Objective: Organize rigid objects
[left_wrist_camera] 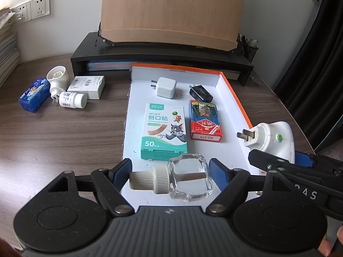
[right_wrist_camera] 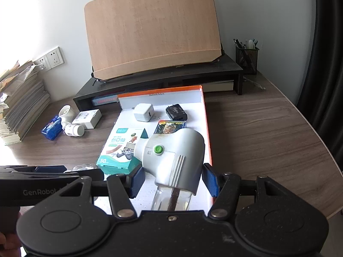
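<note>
My left gripper (left_wrist_camera: 170, 172) is open around a clear glass bottle (left_wrist_camera: 188, 177) with a ribbed white cap, lying on its side at the near end of the white box lid (left_wrist_camera: 223, 81); the pads do not touch it. My right gripper (right_wrist_camera: 173, 178) is shut on a white plug-in mosquito repeller (right_wrist_camera: 171, 156) with a green button and a bottle below; it also shows in the left wrist view (left_wrist_camera: 272, 139) at the lid's right rim. In the lid lie a bandage box (left_wrist_camera: 164, 132), a card deck (left_wrist_camera: 204, 122), a white charger (left_wrist_camera: 165, 86) and a black charger (left_wrist_camera: 200, 93).
On the wooden desk left of the lid lie a blue tin (left_wrist_camera: 33, 94), a white plug-in device (left_wrist_camera: 56, 79), a pill bottle (left_wrist_camera: 72, 99) and a white carton (left_wrist_camera: 86, 85). A black monitor riser (left_wrist_camera: 150, 53) with a wooden board stands behind. Stacked papers (right_wrist_camera: 19, 107) sit far left, a pen cup (right_wrist_camera: 246, 57) at back right.
</note>
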Demonstrator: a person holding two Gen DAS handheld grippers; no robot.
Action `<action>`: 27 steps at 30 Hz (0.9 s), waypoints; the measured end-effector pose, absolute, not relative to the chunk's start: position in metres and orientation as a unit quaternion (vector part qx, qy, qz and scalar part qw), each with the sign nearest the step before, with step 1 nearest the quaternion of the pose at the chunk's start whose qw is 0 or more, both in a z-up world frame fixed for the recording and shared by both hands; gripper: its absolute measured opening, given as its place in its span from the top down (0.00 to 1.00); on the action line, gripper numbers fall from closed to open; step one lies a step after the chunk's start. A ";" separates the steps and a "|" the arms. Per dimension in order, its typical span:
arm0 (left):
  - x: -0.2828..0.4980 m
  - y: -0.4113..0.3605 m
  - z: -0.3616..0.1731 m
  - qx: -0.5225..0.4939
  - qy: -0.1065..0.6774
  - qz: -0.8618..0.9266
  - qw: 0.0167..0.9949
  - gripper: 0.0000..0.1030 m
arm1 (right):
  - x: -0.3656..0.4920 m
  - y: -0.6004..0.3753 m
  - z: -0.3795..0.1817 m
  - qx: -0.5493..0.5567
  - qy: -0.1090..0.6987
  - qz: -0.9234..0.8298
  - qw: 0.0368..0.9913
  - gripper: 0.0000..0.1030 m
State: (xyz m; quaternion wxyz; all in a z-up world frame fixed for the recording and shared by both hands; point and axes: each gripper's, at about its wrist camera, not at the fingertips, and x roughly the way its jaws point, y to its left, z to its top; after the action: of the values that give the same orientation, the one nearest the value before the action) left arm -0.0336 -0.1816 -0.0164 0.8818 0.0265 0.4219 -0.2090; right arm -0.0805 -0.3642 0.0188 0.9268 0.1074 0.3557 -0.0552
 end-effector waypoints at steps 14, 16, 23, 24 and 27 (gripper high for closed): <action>-0.024 -0.182 -0.022 0.027 0.431 -0.202 0.879 0.22 | -0.068 -0.364 0.010 0.108 0.368 -0.051 0.922 0.31; -0.023 -0.183 -0.023 0.028 0.432 -0.203 0.878 0.22 | -0.067 -0.365 0.009 0.109 0.369 -0.050 0.922 0.31; -0.021 -0.185 -0.027 0.032 0.437 -0.206 0.875 0.22 | -0.065 -0.364 0.004 0.108 0.374 -0.051 0.920 0.31; -0.021 -0.185 -0.027 0.032 0.438 -0.207 0.875 0.22 | -0.064 -0.364 0.004 0.108 0.375 -0.051 0.919 0.31; -0.021 -0.185 -0.028 0.033 0.439 -0.206 0.874 0.22 | -0.064 -0.363 0.002 0.108 0.376 -0.051 0.919 0.31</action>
State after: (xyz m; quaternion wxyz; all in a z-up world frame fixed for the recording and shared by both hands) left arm -0.0209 -0.1851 -0.0285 0.8736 0.0334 0.4394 -0.2064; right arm -0.0640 -0.3633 0.0024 0.9188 0.1082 0.3761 -0.0513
